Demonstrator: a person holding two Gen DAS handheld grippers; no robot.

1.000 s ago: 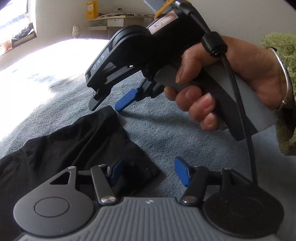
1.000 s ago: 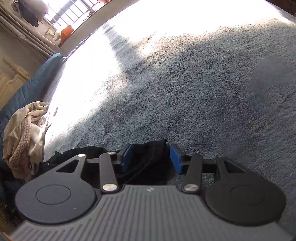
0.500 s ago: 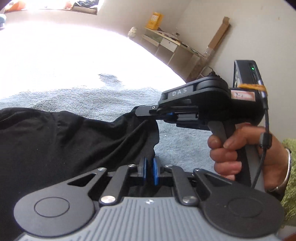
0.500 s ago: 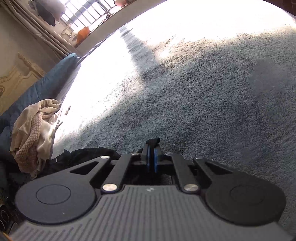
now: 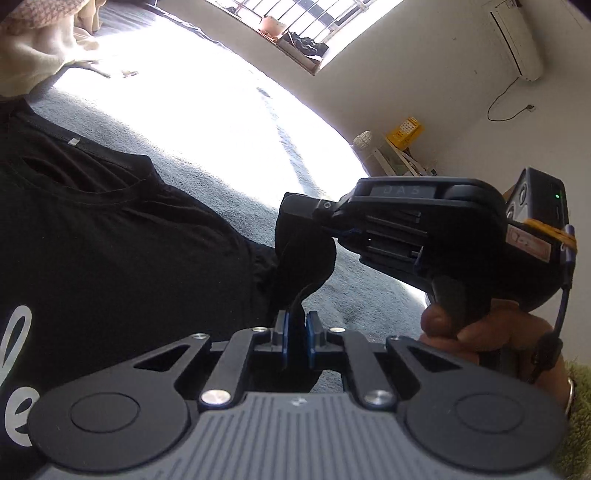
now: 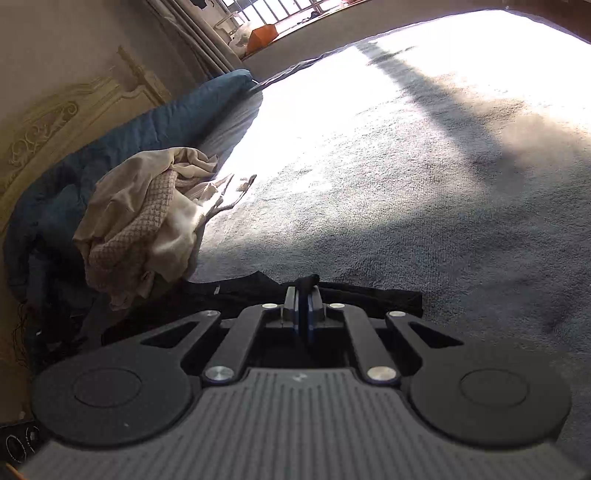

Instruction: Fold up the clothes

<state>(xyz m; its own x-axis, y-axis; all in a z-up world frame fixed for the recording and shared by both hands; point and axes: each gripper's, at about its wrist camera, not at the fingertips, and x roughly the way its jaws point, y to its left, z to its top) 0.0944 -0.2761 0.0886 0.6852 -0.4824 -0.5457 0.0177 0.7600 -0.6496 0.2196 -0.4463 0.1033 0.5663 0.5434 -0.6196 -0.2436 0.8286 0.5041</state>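
Covering the floor is a grey carpet (image 6: 424, 192), sunlit under a barred window (image 5: 295, 14). The black T-shirt (image 5: 110, 240) is lying on it, white-lettered, its edge pinched by both left gripper (image 5: 295, 341) and right gripper (image 6: 303, 314).

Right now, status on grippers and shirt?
Left gripper and right gripper both shut on black shirt. Sleeve end lifted off blanket. Nothing in the way.

White lettering (image 5: 16, 373) on the black shirt (image 5: 110, 258) runs off-frame.
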